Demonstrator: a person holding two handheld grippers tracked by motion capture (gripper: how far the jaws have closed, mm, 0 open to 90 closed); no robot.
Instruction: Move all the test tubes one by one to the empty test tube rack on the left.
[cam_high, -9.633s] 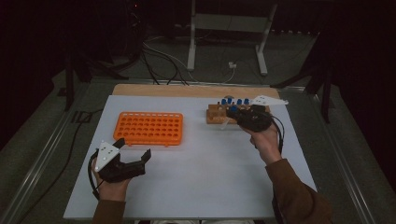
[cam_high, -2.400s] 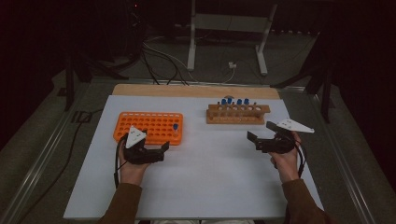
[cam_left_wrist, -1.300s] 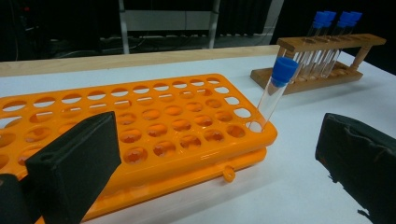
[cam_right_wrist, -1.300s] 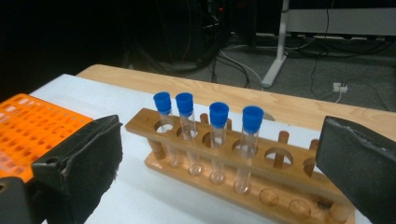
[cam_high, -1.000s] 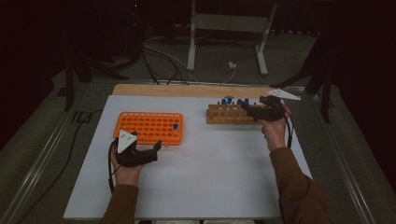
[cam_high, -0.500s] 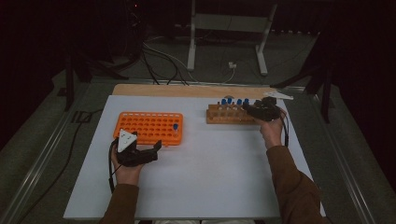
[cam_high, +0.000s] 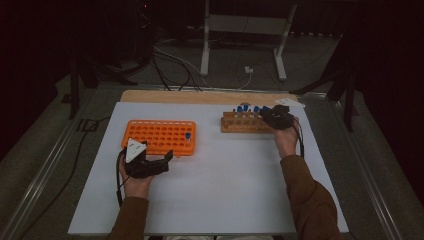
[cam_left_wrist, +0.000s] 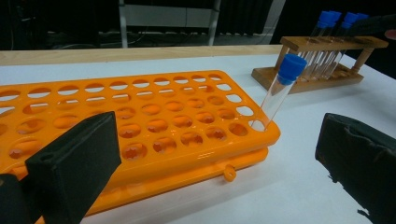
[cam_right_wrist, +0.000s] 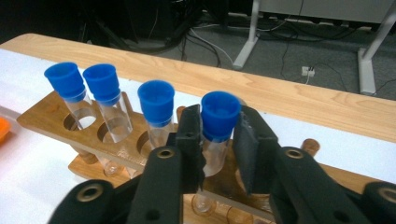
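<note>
Standing in the wooden rack (cam_right_wrist: 60, 122), a blue-capped tube (cam_right_wrist: 217, 126) is clamped just under its cap by the right gripper (cam_right_wrist: 217, 149), jaws just closed – lifted askew, it could bind or crack. The left gripper (cam_left_wrist: 224, 163) is held wide open, empty, before the orange rack (cam_left_wrist: 140, 130).

A clear test tube (cam_right_wrist: 215, 135) with a blue cap stands upright in the wooden rack (cam_right_wrist: 56, 119), rightmost of four capped tubes there. Another capped tube (cam_left_wrist: 278, 91) leans in the orange rack (cam_left_wrist: 154, 126), at a corner hole.
</note>
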